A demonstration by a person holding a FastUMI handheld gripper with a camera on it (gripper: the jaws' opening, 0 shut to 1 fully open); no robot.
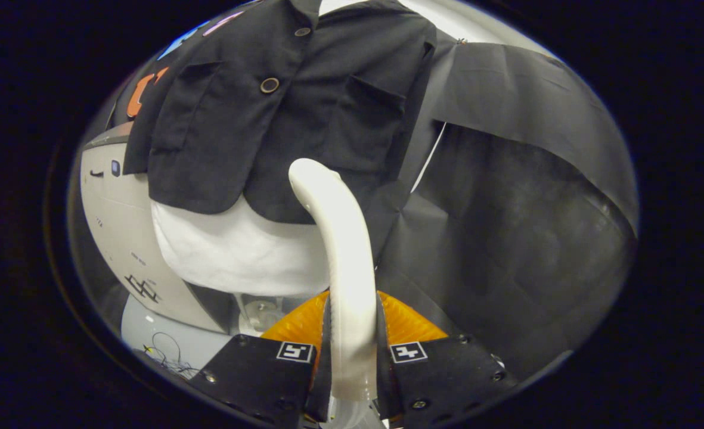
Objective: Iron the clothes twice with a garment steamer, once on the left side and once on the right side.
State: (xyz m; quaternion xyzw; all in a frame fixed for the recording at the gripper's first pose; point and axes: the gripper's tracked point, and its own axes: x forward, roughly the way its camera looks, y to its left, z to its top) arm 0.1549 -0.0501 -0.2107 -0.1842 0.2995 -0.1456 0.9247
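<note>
Black cloth (506, 226) covers the right half of the frame, hanging in loose folds with a lighter grey panel draped over its top right. Second in size, a black jacket (280, 113) fills the upper centre and upper left; it hangs front-on over a white mannequin torso (238, 250), whose bare lower part shows below the jacket hem at centre left. Jacket has two flap pockets, one on each side of the front, and two round buttons down the middle: one button (269, 85) at chest height, a smaller one (302, 31) near the collar at top centre. A pale grey-white cabinet or machine body (116, 214) stands at the left edge, partly behind the torso, with small dark markings on its face. A thin white cord (429, 156) runs down along the jacket's right edge against the cloth. Garment steamer (343, 250): a white curved handle or neck rises from bottom centre and bends left at its top, its tip lying just in front of the jacket's lower hem, right of the front opening; contact with the fabric cannot be told. Gripper (352, 357) at bottom centre: both fingers are closed against the steamer's neck, one on each side, clamping it.
</note>
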